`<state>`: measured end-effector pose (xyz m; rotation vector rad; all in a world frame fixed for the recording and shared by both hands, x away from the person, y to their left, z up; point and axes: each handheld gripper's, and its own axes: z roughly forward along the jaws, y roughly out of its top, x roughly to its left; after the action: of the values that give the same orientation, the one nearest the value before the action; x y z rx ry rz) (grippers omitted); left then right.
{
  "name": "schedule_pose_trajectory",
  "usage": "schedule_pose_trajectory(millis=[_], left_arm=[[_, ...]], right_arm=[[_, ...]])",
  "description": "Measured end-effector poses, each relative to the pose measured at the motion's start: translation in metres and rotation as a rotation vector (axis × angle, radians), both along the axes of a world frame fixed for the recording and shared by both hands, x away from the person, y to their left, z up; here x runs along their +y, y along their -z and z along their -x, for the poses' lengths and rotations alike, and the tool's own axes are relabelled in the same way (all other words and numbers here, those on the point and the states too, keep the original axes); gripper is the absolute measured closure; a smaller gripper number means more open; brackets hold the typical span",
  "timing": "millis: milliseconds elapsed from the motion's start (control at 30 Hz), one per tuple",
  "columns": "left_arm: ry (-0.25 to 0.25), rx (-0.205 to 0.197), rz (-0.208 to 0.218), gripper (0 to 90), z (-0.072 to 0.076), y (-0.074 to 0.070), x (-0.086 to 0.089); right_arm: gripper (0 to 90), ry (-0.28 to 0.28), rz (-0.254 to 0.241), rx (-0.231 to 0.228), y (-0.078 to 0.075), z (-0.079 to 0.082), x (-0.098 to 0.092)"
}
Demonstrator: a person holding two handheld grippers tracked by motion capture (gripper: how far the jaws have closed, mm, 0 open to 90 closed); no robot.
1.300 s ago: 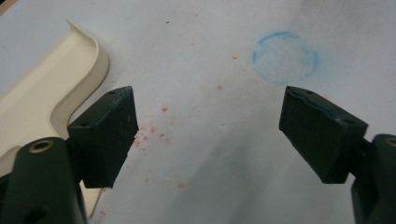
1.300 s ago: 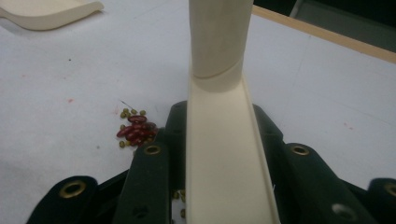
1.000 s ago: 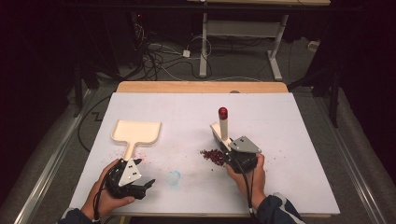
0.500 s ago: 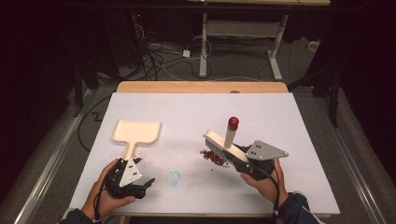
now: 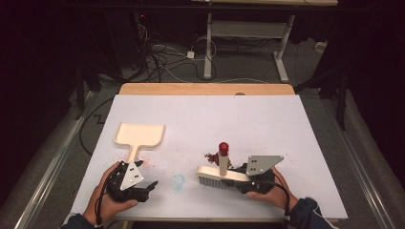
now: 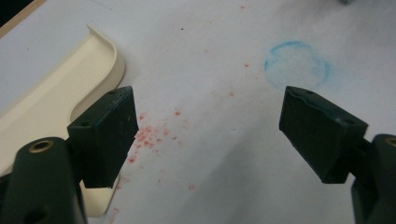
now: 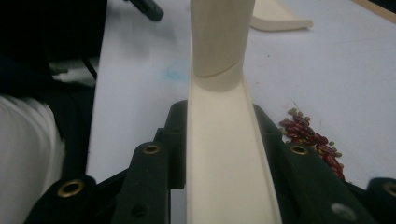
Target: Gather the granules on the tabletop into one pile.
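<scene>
**A:** From the high view, what is the right gripper point(image 5: 241, 182) doing?

**B:** It is clenched on the head of a cream hand brush point(image 5: 220, 175), bristles down on the white table point(image 5: 248, 119), handle standing up with its red cap; the brush sits just on the near side of a small pile of red beans point(image 5: 211, 156), which looks like a stance for sweeping them.

**A:** And the dustpan point(image 5: 138, 136)?

**B:** Flat on the table to the left, well apart from the pile, its handle pointing toward the left gripper point(image 5: 149, 186); I judge it is parked there to be picked up.

**A:** The left gripper view?

**B:** The left gripper's jaws stand wide apart, released and holding nothing; between them lie bare table, red specks point(image 6: 147, 137) and a faint blue ring point(image 6: 297, 64); the dustpan's curved wall point(image 6: 100, 53) is just beside one jaw.

**A:** The right gripper view?

**B:** The jaws press both sides of the brush's cream back point(image 7: 224, 158); the handle rises just ahead; the beans point(image 7: 310, 137) lie beside the brush on the table, near but not touching it, as far as I can tell.
</scene>
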<state>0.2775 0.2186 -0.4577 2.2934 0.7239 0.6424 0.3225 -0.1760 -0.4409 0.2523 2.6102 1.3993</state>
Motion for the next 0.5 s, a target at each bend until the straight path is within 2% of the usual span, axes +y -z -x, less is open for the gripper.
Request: schedule_pose_trajectory(millis=[233,300,367,400,500], left_arm=[[0.006,0.004,-0.001,18.6,-0.001,0.001,0.0],[0.008,0.005,-0.003,18.6,-0.001,0.001,-0.001],[0.008,0.003,-0.004,18.6,-0.001,0.001,-0.001],[0.007,0.003,-0.01,18.6,-0.002,0.002,-0.001],[-0.001,0.002,-0.009,18.6,-0.002,0.002,-0.001]], right_arm=[[67.0,0.019,-0.007,0.003,0.003,-0.032,0.002],[67.0,0.03,-0.02,0.018,0.003,-0.041,0.001],[66.9,0.05,-0.017,0.015,0.003,-0.046,0.001],[66.9,0.043,-0.031,0.026,0.002,-0.049,0.001],[66.9,0.068,-0.028,0.003,-0.002,-0.047,0.001]])
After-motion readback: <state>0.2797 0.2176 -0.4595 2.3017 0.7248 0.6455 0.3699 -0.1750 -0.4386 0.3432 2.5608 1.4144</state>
